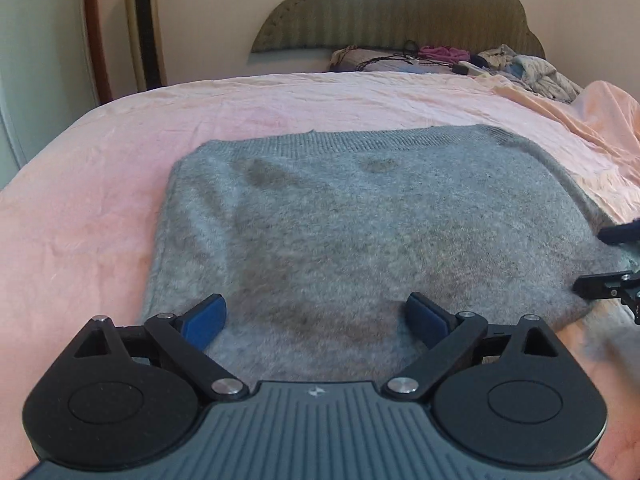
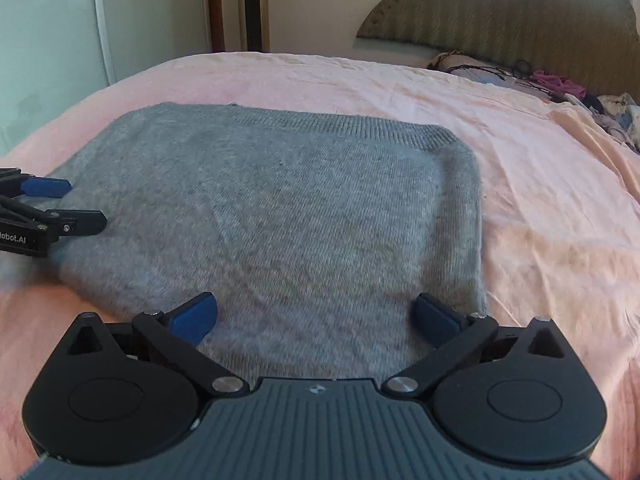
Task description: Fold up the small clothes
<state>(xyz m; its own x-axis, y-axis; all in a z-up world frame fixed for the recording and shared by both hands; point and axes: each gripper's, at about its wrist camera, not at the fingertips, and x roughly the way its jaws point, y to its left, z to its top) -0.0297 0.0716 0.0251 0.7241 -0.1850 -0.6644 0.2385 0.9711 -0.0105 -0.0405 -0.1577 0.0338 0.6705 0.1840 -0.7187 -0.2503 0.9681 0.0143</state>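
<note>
Beside the bed, only the left view shows a gold tower fan [image 1: 145,24].

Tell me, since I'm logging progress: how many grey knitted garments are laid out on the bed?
1. The grey sweater lies flat on the pink sheet, below both open grippers. The clothes pile by the headboard may hide others.

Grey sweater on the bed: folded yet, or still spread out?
Partly folded. The grey sweater lies flat as a compact rectangle on the pink sheet, no sleeves sticking out, ribbed hem at the far edge. Layers underneath: cannot tell.
</note>
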